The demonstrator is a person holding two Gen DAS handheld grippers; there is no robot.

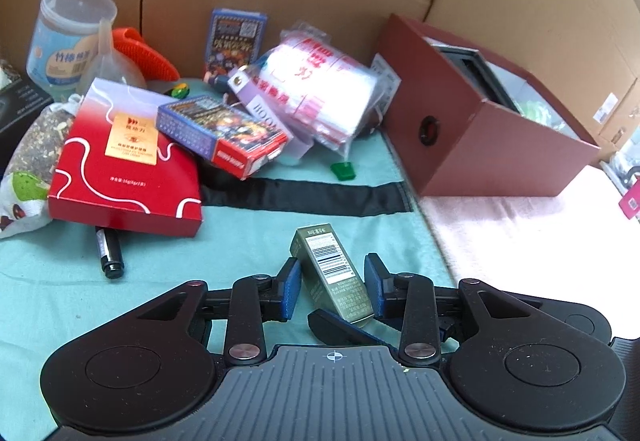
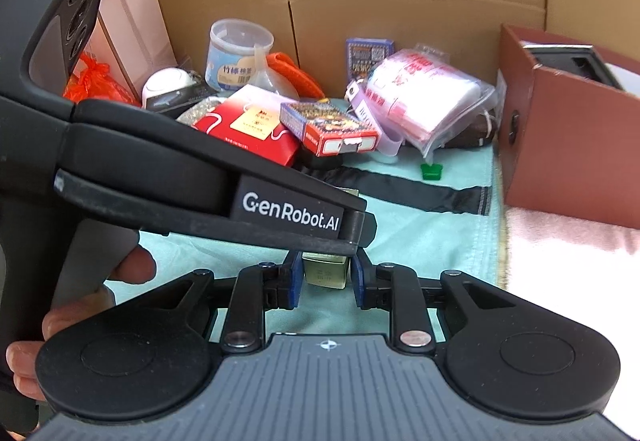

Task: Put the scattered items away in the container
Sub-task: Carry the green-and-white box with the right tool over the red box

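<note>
The small green-gold box (image 1: 331,273) is lying on the teal cloth (image 1: 60,281), between both grippers. The left gripper (image 1: 333,287) is bracketing it, pads not touching; the right gripper (image 2: 325,281) is clamping its end. The maroon container (image 1: 480,145) is sitting well apart.
</note>
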